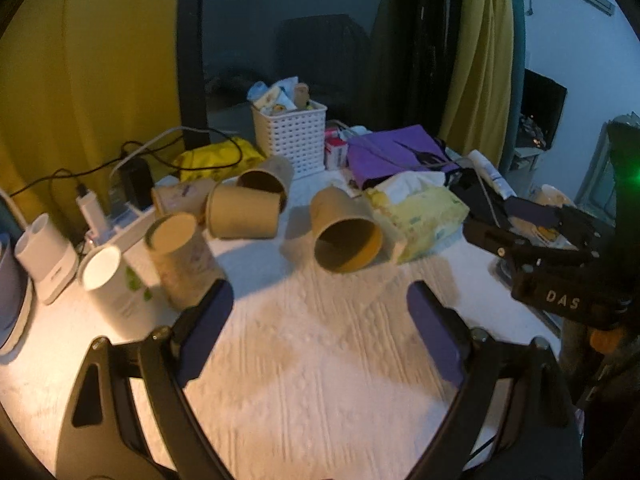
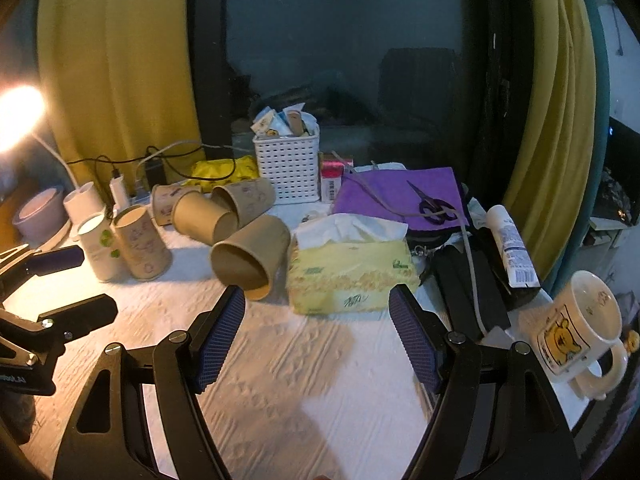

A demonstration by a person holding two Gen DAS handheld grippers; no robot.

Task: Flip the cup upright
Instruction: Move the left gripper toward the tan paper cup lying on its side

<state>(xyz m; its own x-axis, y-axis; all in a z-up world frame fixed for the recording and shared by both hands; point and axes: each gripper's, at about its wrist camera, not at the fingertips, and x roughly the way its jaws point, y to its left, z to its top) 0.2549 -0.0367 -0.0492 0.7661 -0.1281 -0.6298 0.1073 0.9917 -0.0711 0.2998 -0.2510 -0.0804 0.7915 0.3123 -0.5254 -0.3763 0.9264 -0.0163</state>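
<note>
Several brown paper cups lie on their sides on the white table. The nearest one has its mouth toward me; it also shows in the right wrist view. Behind it lie a plain cup and a printed cup. A printed cup and a white cup stand upright at the left. My left gripper is open and empty, short of the nearest cup. My right gripper is open and empty, just right of that cup, before the tissue pack.
A white basket stands at the back, with a purple folder and scissors to its right. A charger and cables sit at the left. A white mug stands at the right table edge. Yellow curtains hang behind.
</note>
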